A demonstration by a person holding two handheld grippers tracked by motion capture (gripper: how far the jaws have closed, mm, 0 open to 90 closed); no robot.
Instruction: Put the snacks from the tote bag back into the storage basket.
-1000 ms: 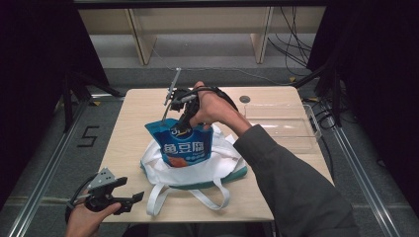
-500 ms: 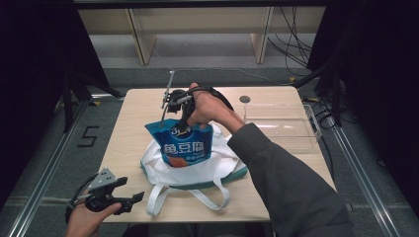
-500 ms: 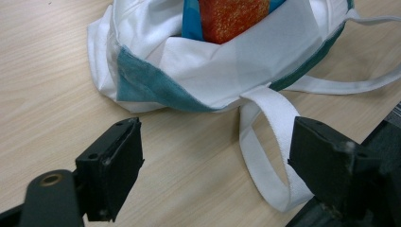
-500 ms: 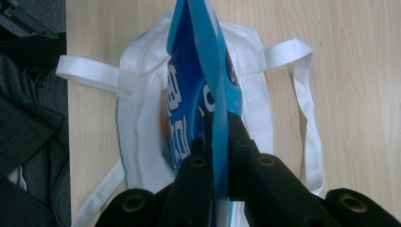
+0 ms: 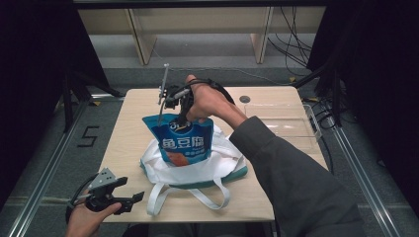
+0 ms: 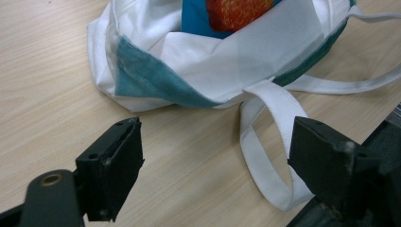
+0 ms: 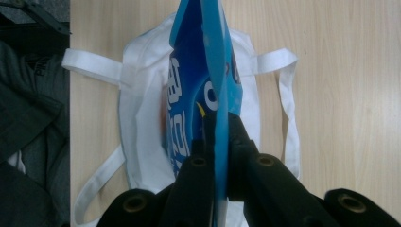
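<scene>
In the high view the right gripper [image 5: 174,106], at the centre of the frame, pinches the top edge of a blue pouch [image 5: 182,140], which stands upright with its lower part inside a white bag [image 5: 197,165] lying on the table [image 5: 133,133]. In the right gripper view the jaws rise from the bottom centre and are pressed together on the thin top seam of the pouch [image 7: 198,94]; they have just been closing, with that seam between them. Below the pouch in that view the bag [image 7: 142,123] spreads out, with white straps looping off to its left and right. The left gripper [image 5: 129,197] sits at the lower left of the high view, at the near edge of the table, well apart from the pouch. In the left gripper view its jaws are spread wide with nothing between them but bare table [image 6: 47,94]; a white strap [image 6: 265,156] loops just beside the right jaw, and the bag [image 6: 213,66] fills the upper part of the frame, a teal band along its edge and the pouch [image 6: 227,14] showing inside its mouth.
</scene>
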